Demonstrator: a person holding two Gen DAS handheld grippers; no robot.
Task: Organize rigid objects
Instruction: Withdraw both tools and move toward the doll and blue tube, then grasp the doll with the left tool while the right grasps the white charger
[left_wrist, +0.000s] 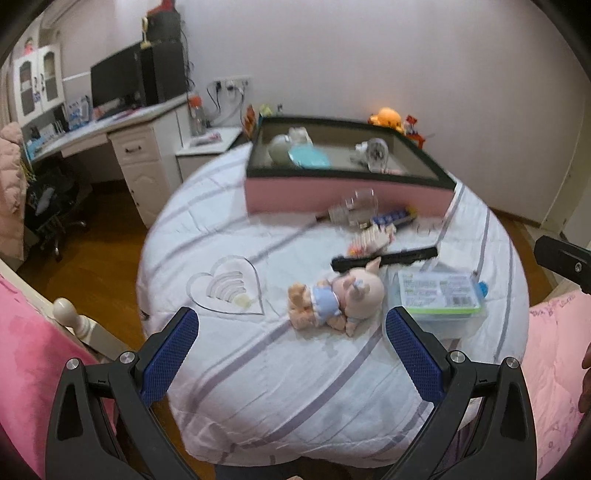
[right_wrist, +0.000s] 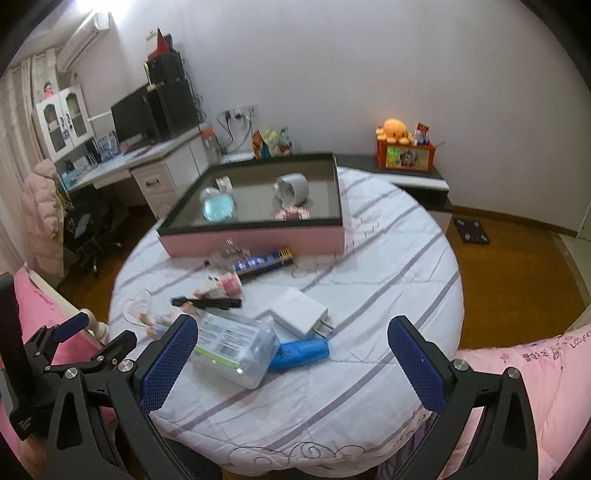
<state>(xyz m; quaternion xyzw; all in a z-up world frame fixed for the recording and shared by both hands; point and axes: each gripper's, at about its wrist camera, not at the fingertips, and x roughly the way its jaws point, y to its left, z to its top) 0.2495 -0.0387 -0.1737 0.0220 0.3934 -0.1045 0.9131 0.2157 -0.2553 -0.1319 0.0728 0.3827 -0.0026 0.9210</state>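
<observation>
A pink box (left_wrist: 343, 194) (right_wrist: 255, 242) with a dark rim stands at the far side of a round table under a striped white cloth (left_wrist: 258, 354) (right_wrist: 388, 295). Inside lie a blue lid (left_wrist: 309, 156) (right_wrist: 218, 207), a white cup (right_wrist: 292, 189) and small items. In front of the box lie a clear glass (left_wrist: 360, 206), a blue strip (right_wrist: 263, 263), a black comb (left_wrist: 384, 258) (right_wrist: 207, 302), a pig doll (left_wrist: 338, 301), a clear plastic case (left_wrist: 439, 293) (right_wrist: 236, 345), a white charger (right_wrist: 300, 311) and a blue tube (right_wrist: 300, 353). My left gripper (left_wrist: 291, 354) and right gripper (right_wrist: 293, 363) are open and empty above the near edge.
A white desk (left_wrist: 140, 147) with a monitor stands left, a black chair (left_wrist: 51, 210) beside it. A low shelf (right_wrist: 417, 181) with an orange plush and red box stands at the far wall. Pink bedding (left_wrist: 557, 369) (right_wrist: 535, 376) flanks the table. Wooden floor surrounds it.
</observation>
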